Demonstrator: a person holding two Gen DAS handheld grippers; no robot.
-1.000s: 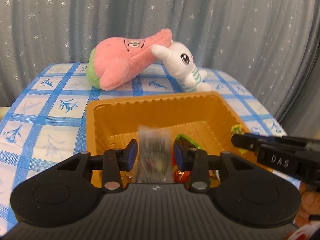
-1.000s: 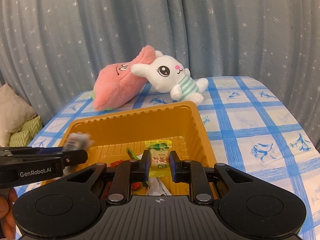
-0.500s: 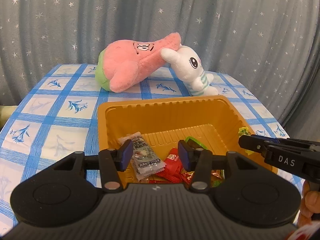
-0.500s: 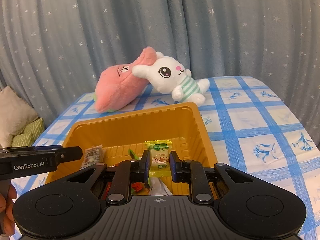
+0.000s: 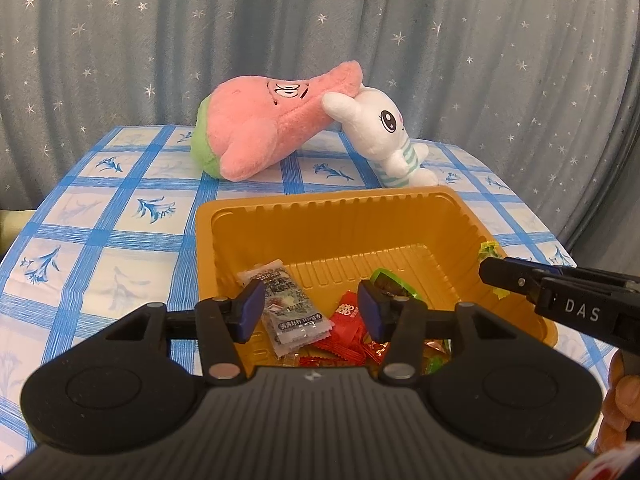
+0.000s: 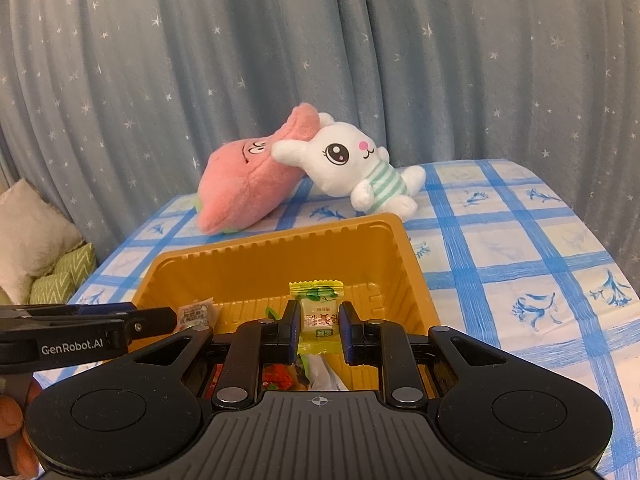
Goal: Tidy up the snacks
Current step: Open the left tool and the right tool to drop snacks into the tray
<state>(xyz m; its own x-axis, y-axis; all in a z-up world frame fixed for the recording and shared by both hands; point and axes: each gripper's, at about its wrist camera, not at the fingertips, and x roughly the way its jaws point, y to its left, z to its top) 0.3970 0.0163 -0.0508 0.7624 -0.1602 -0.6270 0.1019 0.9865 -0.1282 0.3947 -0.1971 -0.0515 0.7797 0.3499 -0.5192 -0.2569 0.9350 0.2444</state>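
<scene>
An orange plastic tray (image 5: 340, 216) stands on the blue-checked tablecloth and holds several snack packets. My left gripper (image 5: 310, 310) is open and empty above the tray's near side. A grey-and-clear packet (image 5: 292, 308) lies in the tray below it, beside red packets (image 5: 348, 320) and a green one (image 5: 390, 284). My right gripper (image 6: 320, 330) is over the tray (image 6: 280, 248), its fingers closed on a yellow-green candy packet (image 6: 318, 312). That packet's frilled end shows by the right gripper's tip in the left wrist view (image 5: 490, 249).
A pink star plush (image 5: 268, 132) and a white bunny plush (image 5: 384, 136) lie on the table behind the tray. A starry grey curtain hangs at the back. Cushions (image 6: 36, 256) sit off the table's left edge.
The left gripper let go of the grey-and-clear packet, which dropped into the tray, and then pulled back a little. The right gripper keeps holding its yellow-green packet.
</scene>
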